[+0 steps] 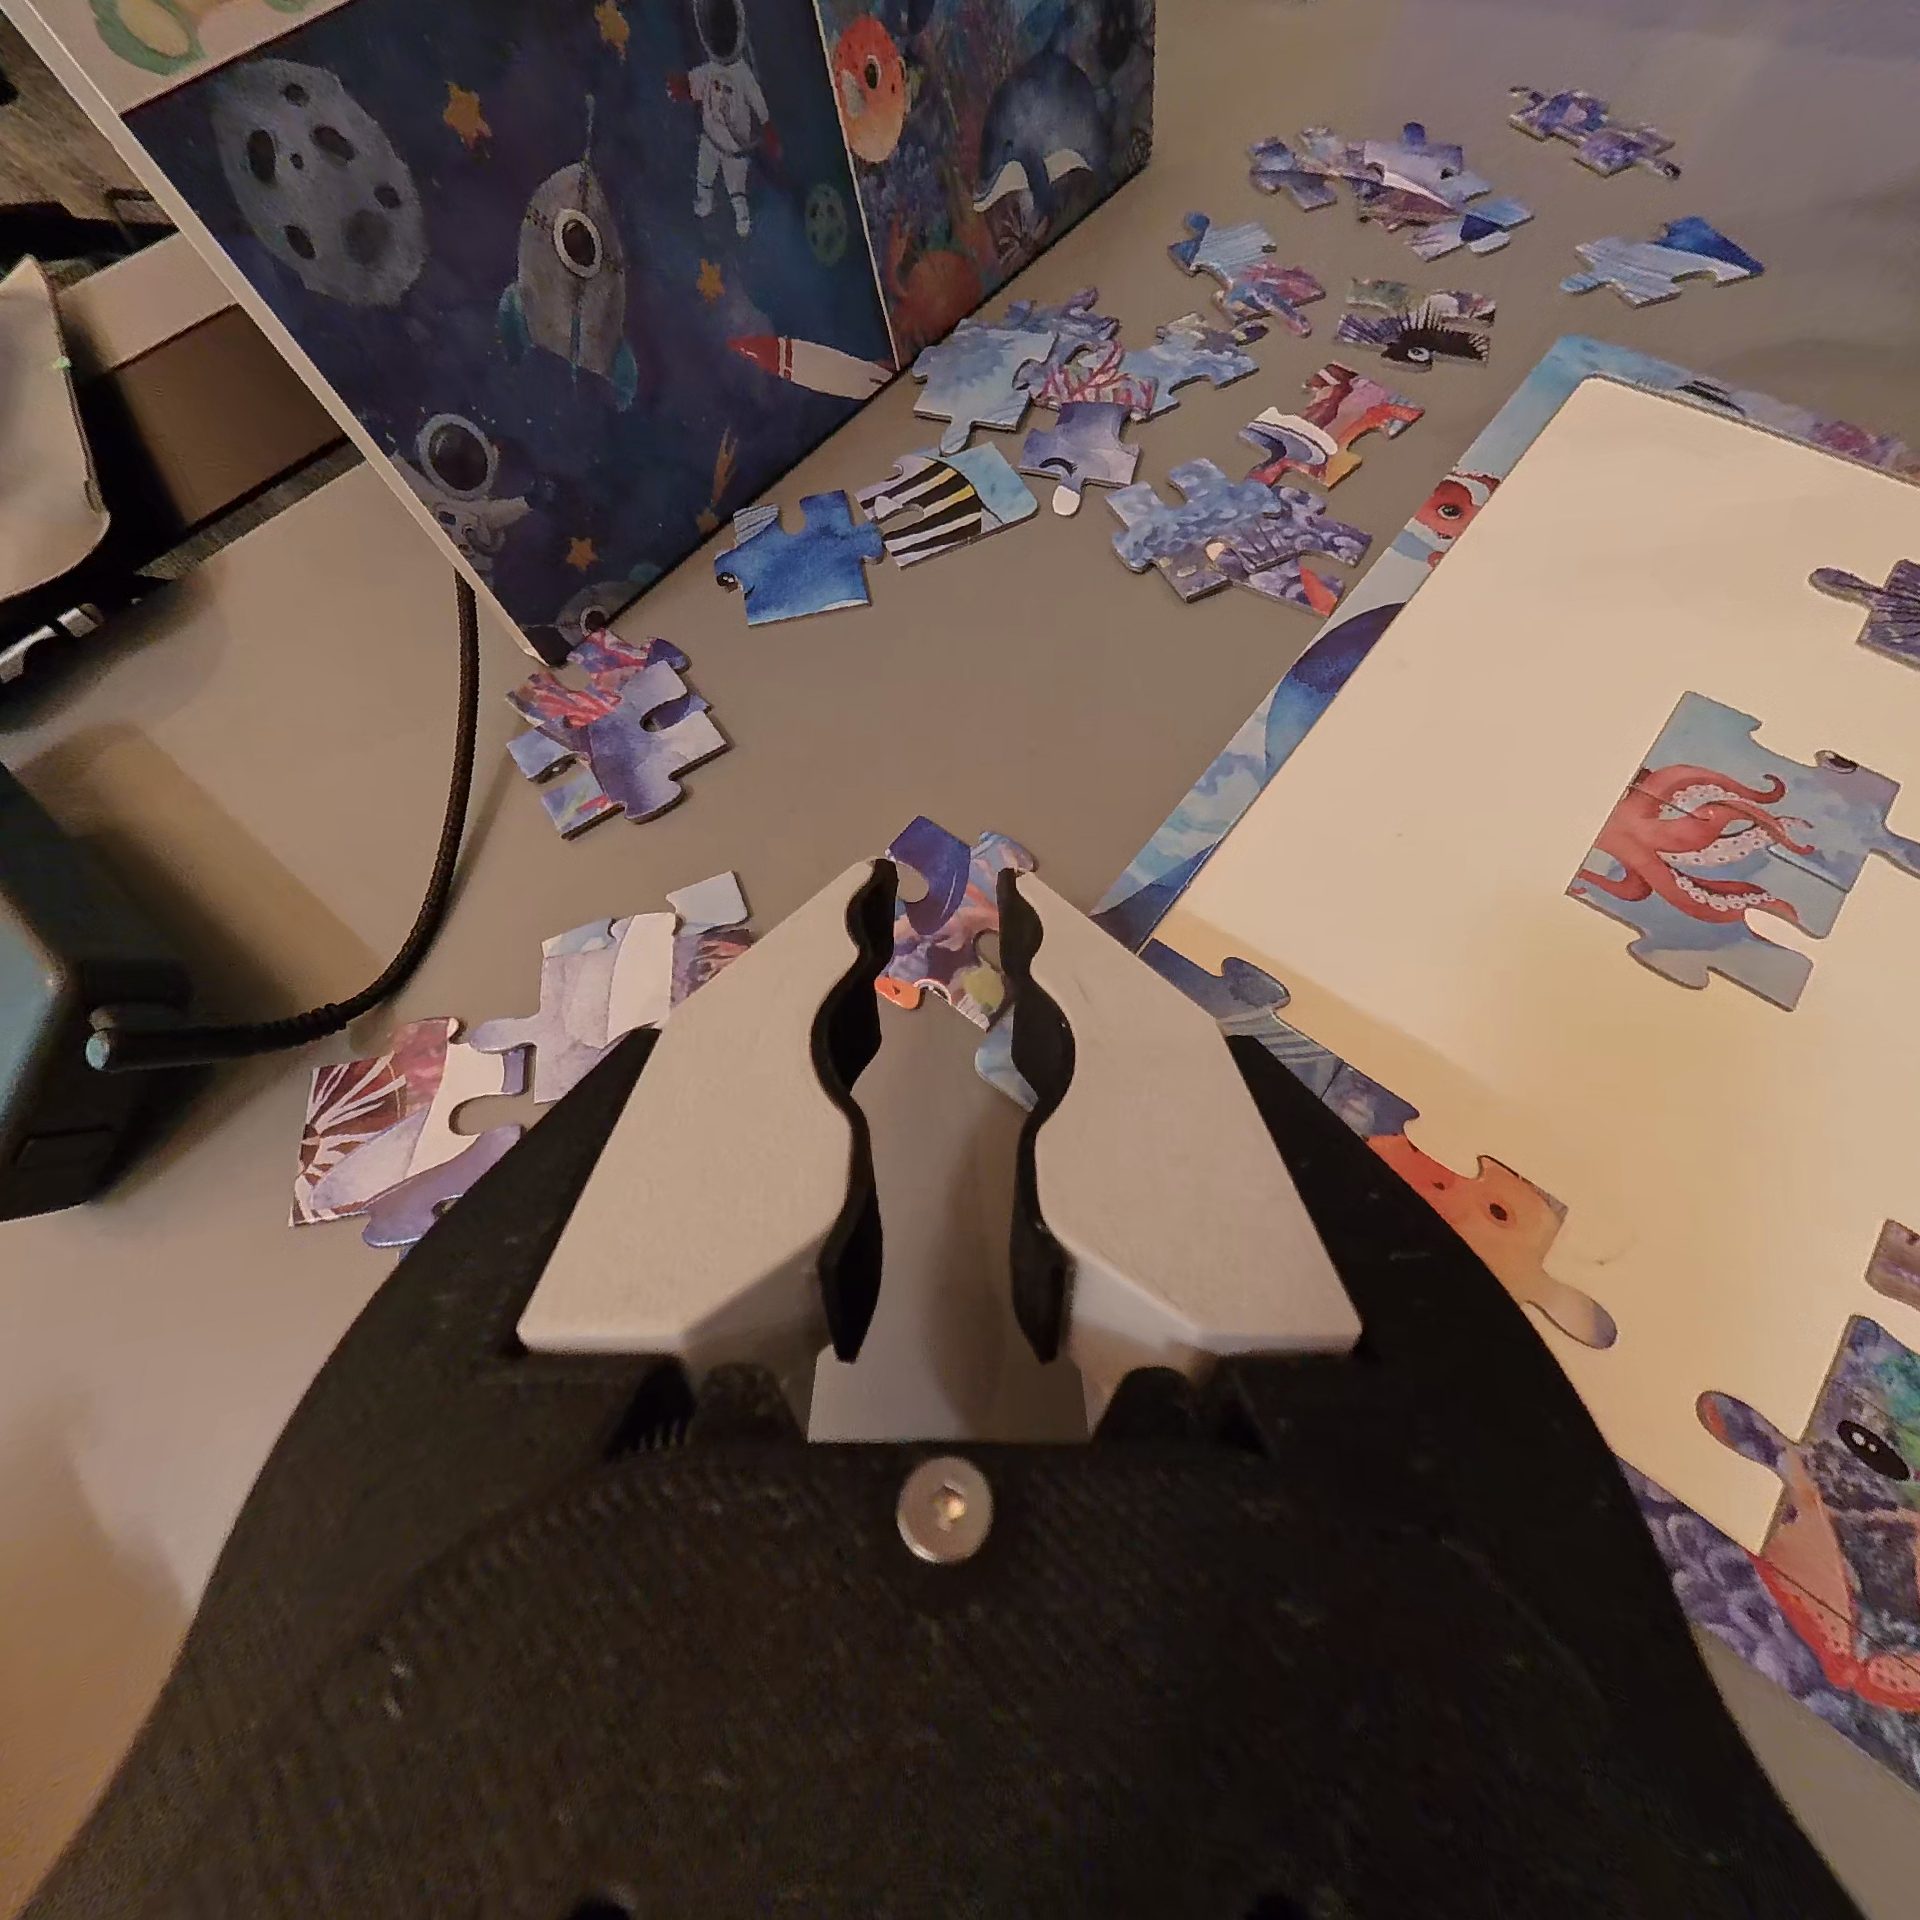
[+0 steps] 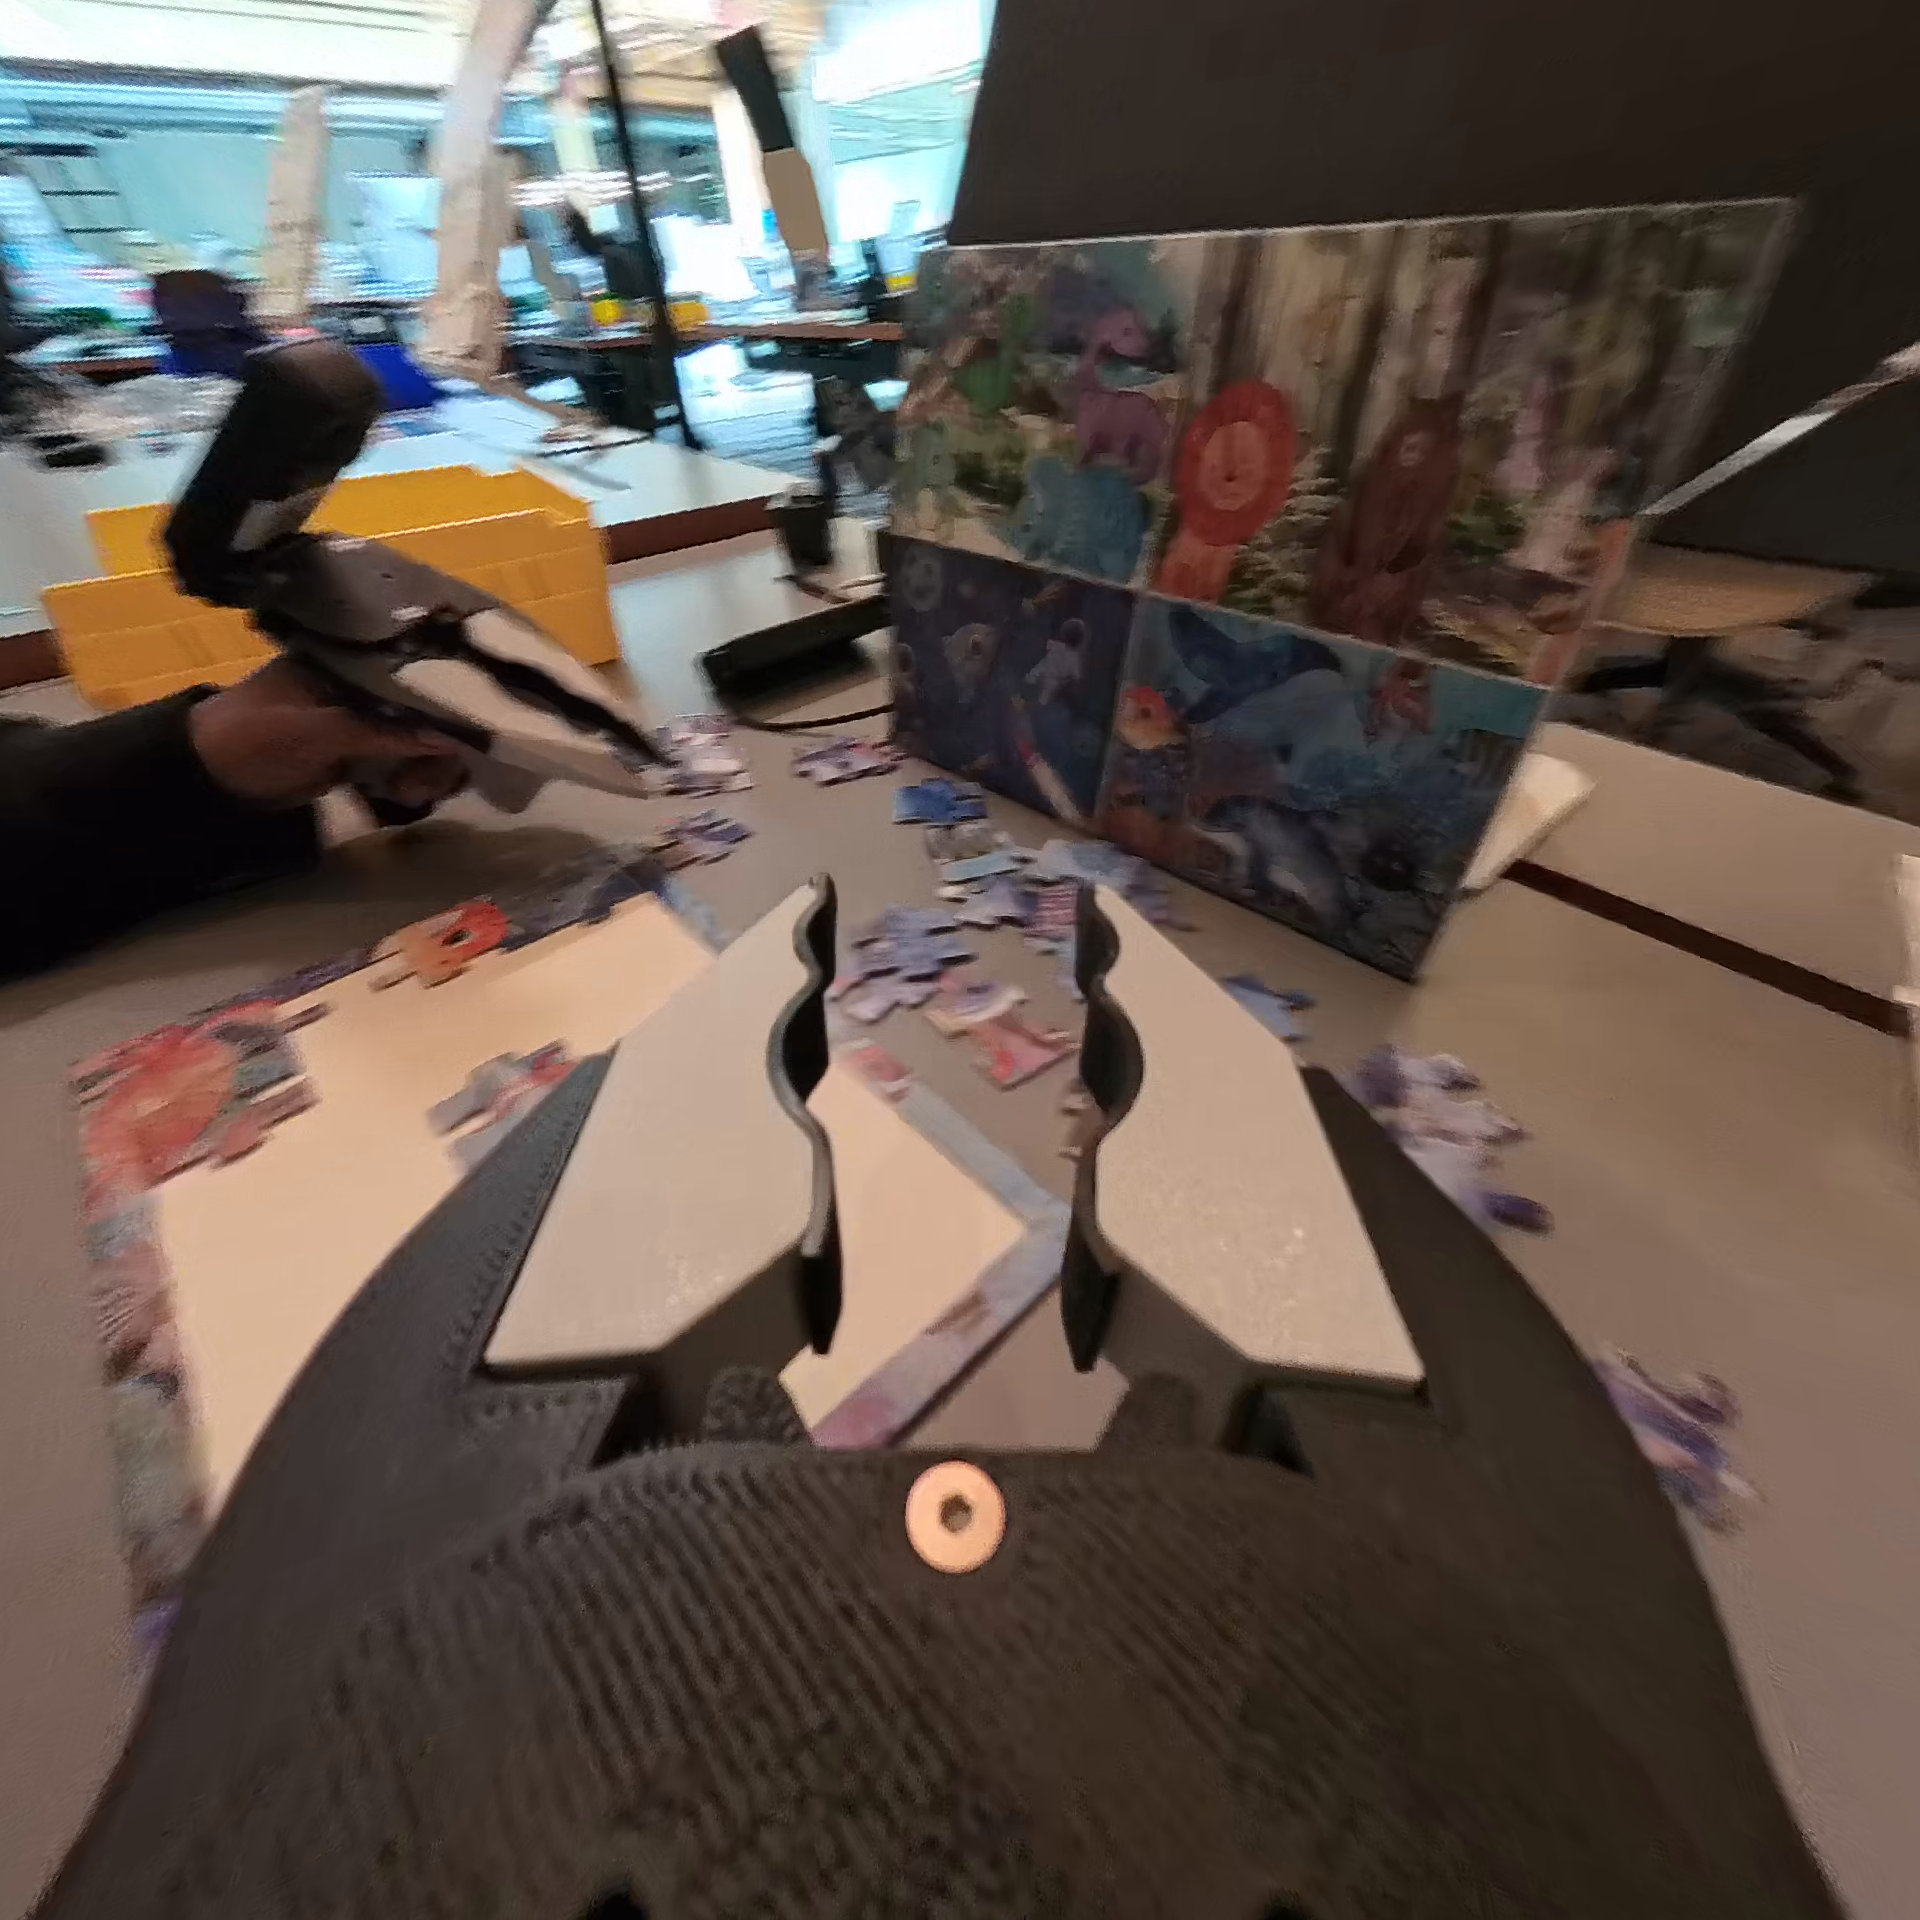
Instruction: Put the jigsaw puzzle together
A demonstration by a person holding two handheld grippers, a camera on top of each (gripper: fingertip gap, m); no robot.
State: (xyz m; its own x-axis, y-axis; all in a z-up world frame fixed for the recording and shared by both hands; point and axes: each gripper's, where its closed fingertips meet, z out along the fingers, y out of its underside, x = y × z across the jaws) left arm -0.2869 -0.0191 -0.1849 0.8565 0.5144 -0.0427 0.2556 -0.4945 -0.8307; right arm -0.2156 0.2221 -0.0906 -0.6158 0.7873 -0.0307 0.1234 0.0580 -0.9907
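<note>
The puzzle tray (image 1: pixel 1455 644) is a white board with a blue picture frame, at the right. Joined octopus pieces (image 1: pixel 1714 842) lie in it, and an orange fish piece (image 1: pixel 1475 1205) sits at its near edge. Several loose pieces (image 1: pixel 1091 416) are scattered on the grey table. My left gripper (image 1: pixel 945 883) is open, its tips low over a blue and orange piece (image 1: pixel 940 935) beside the tray's corner. My right gripper (image 2: pixel 954 904) is open and empty, held above the tray (image 2: pixel 416 1195). The left gripper (image 2: pixel 623 748) also shows in the blurred right wrist view.
A picture-covered puzzle box (image 1: pixel 520 312) stands at the back, also in the right wrist view (image 2: pixel 1247 582). A black cable (image 1: pixel 447 831) and a dark device (image 1: pixel 52 1039) lie at the left. A person's hand (image 2: pixel 312 748) holds the left gripper. Yellow bins (image 2: pixel 343 582) stand behind.
</note>
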